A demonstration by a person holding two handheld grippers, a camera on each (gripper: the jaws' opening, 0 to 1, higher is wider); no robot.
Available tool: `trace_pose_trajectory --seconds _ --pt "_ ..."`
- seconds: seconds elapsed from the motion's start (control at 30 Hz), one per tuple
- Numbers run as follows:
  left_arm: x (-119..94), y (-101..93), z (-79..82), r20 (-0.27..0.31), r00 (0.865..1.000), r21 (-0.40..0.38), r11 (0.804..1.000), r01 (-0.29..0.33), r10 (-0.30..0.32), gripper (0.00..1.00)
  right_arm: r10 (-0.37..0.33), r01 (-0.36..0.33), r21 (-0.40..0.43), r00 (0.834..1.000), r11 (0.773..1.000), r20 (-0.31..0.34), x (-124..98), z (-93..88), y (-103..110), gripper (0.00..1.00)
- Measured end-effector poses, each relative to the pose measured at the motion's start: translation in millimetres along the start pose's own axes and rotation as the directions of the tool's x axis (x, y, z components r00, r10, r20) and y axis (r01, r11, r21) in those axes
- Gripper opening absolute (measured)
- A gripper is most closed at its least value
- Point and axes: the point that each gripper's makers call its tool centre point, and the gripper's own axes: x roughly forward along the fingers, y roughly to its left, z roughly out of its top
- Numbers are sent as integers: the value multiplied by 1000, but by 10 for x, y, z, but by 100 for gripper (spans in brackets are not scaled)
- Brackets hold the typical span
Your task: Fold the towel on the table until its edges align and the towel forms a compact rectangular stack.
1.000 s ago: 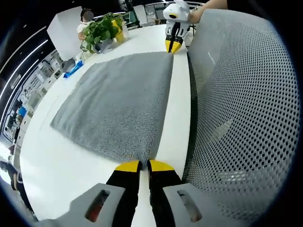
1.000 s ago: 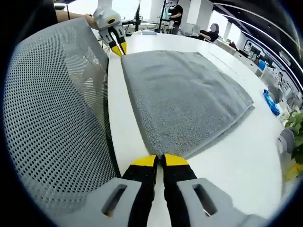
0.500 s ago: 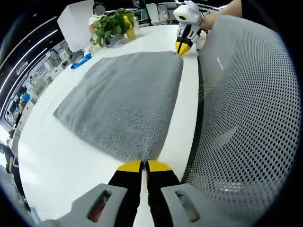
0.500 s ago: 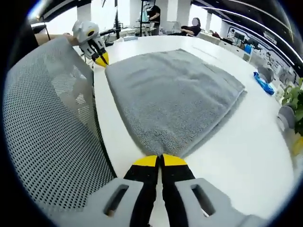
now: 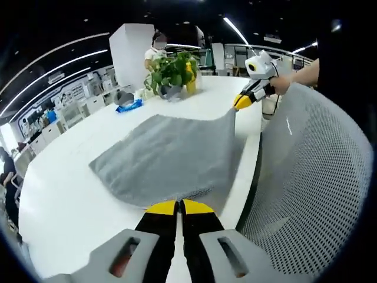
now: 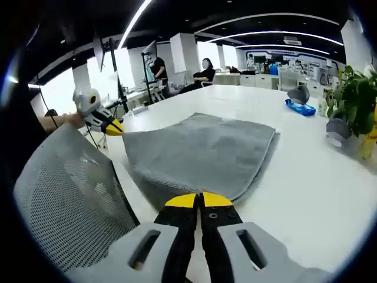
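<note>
A grey towel [image 5: 168, 159] lies on the white table [image 5: 70, 200], its near edge lifted off the surface. My left gripper [image 5: 179, 207] is shut on one near corner of it. The other near corner is pinched by my right gripper [image 5: 241, 101], which shows at the far right of the left gripper view. In the right gripper view the same towel [image 6: 200, 150] rises toward my right gripper [image 6: 199, 200], shut on its corner, and my left gripper [image 6: 112, 126] holds the far corner at the left.
A mesh chair back [image 5: 306, 183] stands close against the table edge, also seen as the chair back [image 6: 65, 194]. A potted plant [image 5: 171, 71] and a blue object [image 5: 128, 107] sit at the table's far side. People sit at desks behind.
Both grippers have risen, lifting the towel's near edge off the table. The views now look flatter across the table.
</note>
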Motion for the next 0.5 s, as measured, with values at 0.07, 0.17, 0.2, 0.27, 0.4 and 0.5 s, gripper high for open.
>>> trace_pose_trajectory --seconds 0.07,0.17,0.2,0.27,0.4,0.5 --pt "-31 22 77 11 1000 9 1000 -15 15 2 -5 4 23 999 1000 39 -22 89 -14 0" --pt "-79 49 206 54 998 1 999 -34 34 2 -14 9 56 995 998 98 -87 245 -36 0" --pt "-99 56 242 67 997 -4 999 -39 39 2 -20 14 56 994 998 110 -104 284 -40 0" --pt "-148 64 334 99 994 -14 999 -52 53 2 -30 22 57 991 998 128 -140 343 -57 0" --pt "-229 87 487 178 981 -83 995 -64 78 2 -50 39 63 982 997 183 -233 467 -112 0" --pt "-291 114 553 214 972 -117 990 -73 97 2 -60 44 83 978 996 202 -287 506 -145 0"
